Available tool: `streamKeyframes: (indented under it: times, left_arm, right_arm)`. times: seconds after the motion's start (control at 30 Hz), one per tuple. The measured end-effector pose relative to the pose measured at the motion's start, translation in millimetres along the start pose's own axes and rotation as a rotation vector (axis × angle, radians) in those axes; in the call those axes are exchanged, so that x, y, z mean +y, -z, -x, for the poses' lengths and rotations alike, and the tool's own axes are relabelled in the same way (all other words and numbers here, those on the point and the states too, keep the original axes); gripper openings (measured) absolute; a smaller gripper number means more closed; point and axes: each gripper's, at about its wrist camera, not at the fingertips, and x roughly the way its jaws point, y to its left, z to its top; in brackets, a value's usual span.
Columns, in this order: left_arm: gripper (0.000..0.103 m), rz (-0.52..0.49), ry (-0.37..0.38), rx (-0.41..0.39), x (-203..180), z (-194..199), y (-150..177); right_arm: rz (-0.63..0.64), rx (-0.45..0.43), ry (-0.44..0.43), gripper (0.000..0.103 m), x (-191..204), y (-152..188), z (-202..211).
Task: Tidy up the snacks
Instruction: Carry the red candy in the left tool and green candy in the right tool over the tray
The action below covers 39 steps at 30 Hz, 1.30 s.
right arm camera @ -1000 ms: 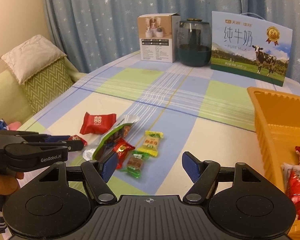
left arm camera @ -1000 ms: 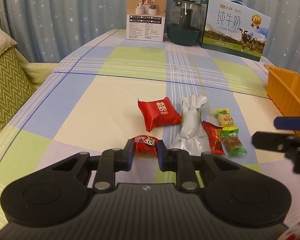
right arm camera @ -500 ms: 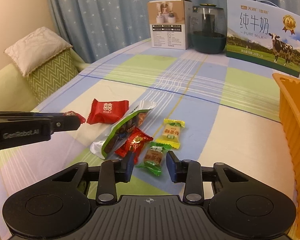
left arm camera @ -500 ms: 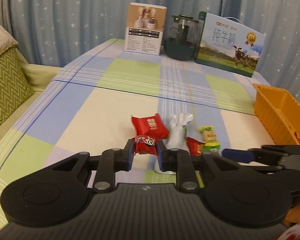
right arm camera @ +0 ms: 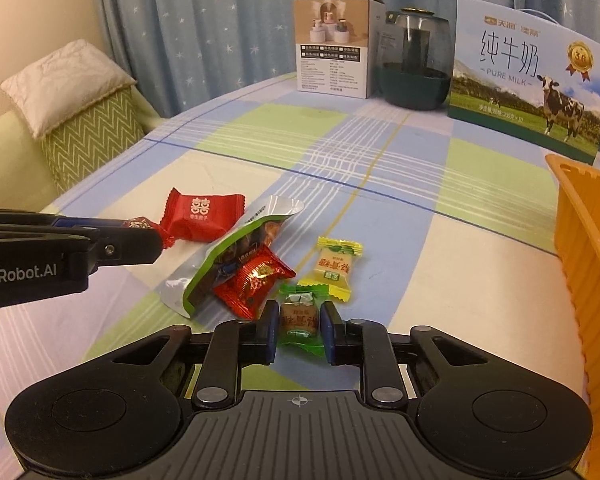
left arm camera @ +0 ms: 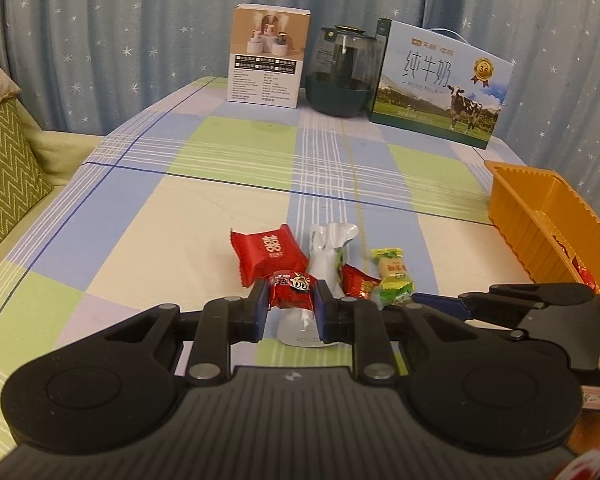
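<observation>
My right tongs (right arm camera: 299, 326) have just closed on the green candy (right arm camera: 300, 319); my left tongs (left arm camera: 288, 295) still pinch the red candy (left arm camera: 291, 290), both ready for the orange bin (left arm camera: 556, 220) to their right.

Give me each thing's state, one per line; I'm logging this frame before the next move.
left gripper: shut on small red candy
right gripper: shut on green candy
yellow candy: lying loose on the cloth
red square packet: lying loose
silver-green pouch: lying flat
orange bin: holding some snacks
</observation>
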Motion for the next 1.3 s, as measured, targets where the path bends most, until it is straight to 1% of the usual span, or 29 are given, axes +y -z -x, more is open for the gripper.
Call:
streamKeyframes:
  times: [0.27,0.77,1.07,1.3]
  left_arm:
    - [0.021,-0.004,0.017,-0.016,-10,2,-5]
    - [0.021,-0.015,0.048,-0.038,-39,1,-15]
    - [0.021,-0.028,0.085,-0.050,-65,1,-22]
    - [0.021,-0.044,0.126,-0.058,-90,1,-26]
  right_arm:
    - [-0.023,-0.047,0.005,0.022,-7,-10,16]
    - [-0.104,-0.131,0.049,0.022,-43,-24,64]
    - [-0.140,-0.184,0.098,0.022,-67,-29,90]
    - [-0.187,-0.205,0.145,0.022,-94,-28,108]
